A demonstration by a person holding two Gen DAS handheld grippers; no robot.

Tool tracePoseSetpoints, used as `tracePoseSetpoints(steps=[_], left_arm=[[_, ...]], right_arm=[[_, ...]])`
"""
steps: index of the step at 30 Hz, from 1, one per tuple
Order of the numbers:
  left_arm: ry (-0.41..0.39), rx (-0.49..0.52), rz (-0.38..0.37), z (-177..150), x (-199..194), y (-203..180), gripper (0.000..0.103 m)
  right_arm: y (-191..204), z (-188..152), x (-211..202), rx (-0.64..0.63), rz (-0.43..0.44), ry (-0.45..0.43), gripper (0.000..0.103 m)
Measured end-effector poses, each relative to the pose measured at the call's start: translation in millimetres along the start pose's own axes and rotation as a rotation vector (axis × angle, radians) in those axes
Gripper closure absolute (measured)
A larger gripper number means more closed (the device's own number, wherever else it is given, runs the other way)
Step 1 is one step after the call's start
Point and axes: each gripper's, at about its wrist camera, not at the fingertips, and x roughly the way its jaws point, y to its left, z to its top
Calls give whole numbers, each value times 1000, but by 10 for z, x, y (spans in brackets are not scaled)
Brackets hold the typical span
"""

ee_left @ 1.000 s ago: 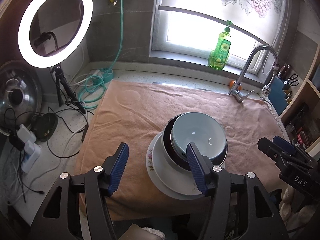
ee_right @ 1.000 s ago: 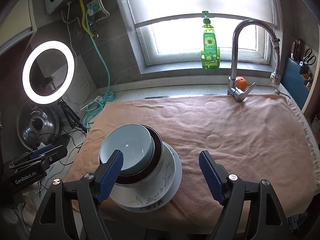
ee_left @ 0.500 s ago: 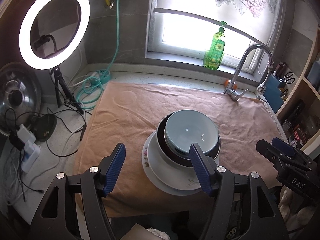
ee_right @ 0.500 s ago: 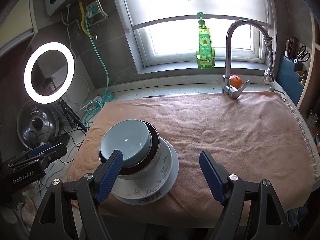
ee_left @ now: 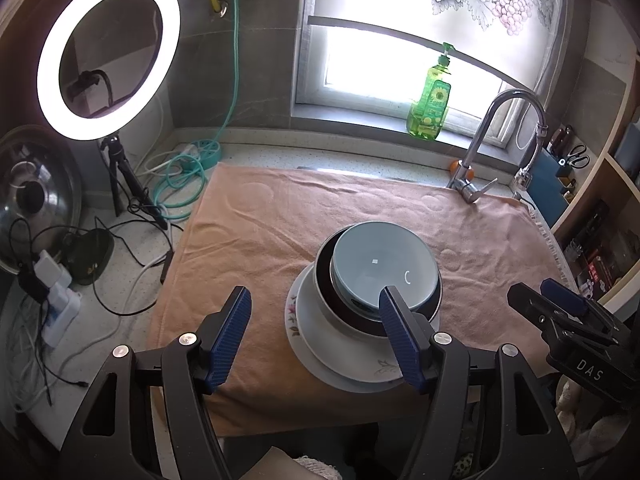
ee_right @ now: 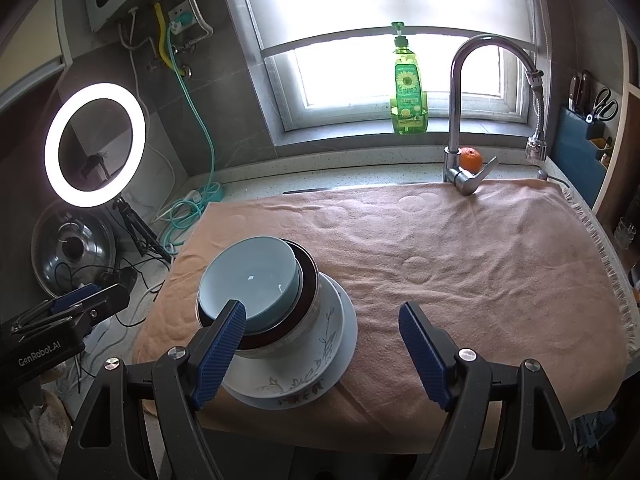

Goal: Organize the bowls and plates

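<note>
A stack of dishes stands on a tan towel (ee_left: 280, 220). At the bottom is a flowered plate (ee_left: 294, 312) (ee_right: 304, 392), and on it a white dish (ee_left: 320, 320). A dark-lined bowl (ee_left: 324, 280) (ee_right: 308, 276) comes above that, with a blue-grey bowl (ee_left: 380, 268) (ee_right: 248, 276) nested on top. My left gripper (ee_left: 316, 308) hangs open in front of the stack, its right finger overlapping the bowls in view; nothing is held. My right gripper (ee_right: 322, 312) is open too, its left finger in front of the blue-grey bowl. Each gripper shows at the edge of the other's view (ee_left: 560, 312) (ee_right: 76, 304).
A tap (ee_right: 460, 120), an orange (ee_right: 470, 159) and a green soap bottle (ee_right: 408, 92) stand behind the towel. A ring light (ee_left: 108, 52), a pot lid (ee_left: 32, 200) and cables (ee_left: 120, 260) crowd the counter on the left. A knife holder (ee_right: 592, 120) hangs at right.
The left gripper's jaws have spread a little wider, and the stack sits slightly farther off in its view. The right view has barely shifted. The dishes have not moved.
</note>
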Motion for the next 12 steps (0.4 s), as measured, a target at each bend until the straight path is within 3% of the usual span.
tracePoseSetpoints(steps=[12], left_arm=[[-11, -23, 16, 54, 84, 99, 37]], right_arm=[[35, 27, 102, -9, -7, 16, 27]])
